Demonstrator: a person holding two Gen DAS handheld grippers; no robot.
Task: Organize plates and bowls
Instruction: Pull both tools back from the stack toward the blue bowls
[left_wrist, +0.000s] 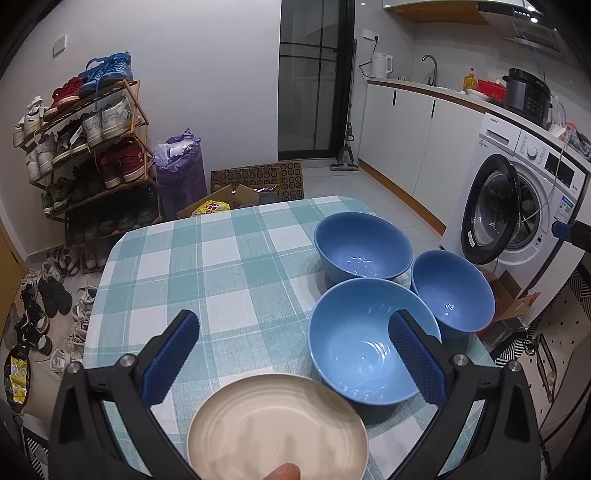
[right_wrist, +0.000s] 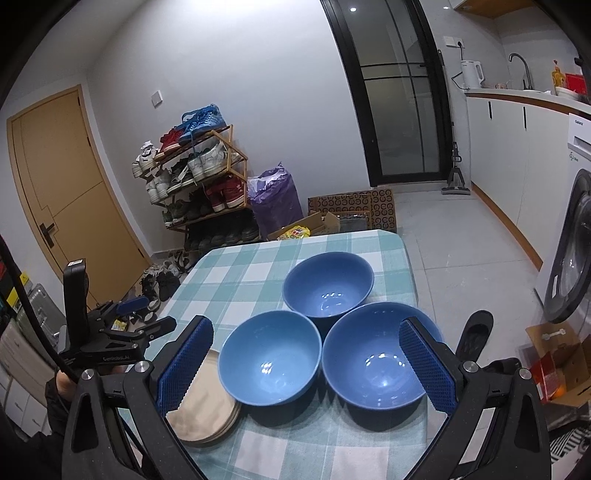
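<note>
Where the checked cloth (right_wrist: 236, 277) covers the counter (left_wrist: 122, 254), 3 blue bowls (right_wrist: 327, 291) stand in a tight cluster toward its right side, rims nearly touching, and a stack of beige plates (right_wrist: 207, 413) lies just beside the near-left bowl. Both the left tool (left_wrist: 291, 354) and the right tool (right_wrist: 306, 365) hover spread wide, pinching nothing. Beyond the counter, a shoe rack (left_wrist: 92, 147) lines the wall, and a washing machine (left_wrist: 524, 192) stands with its door ajar.
</note>
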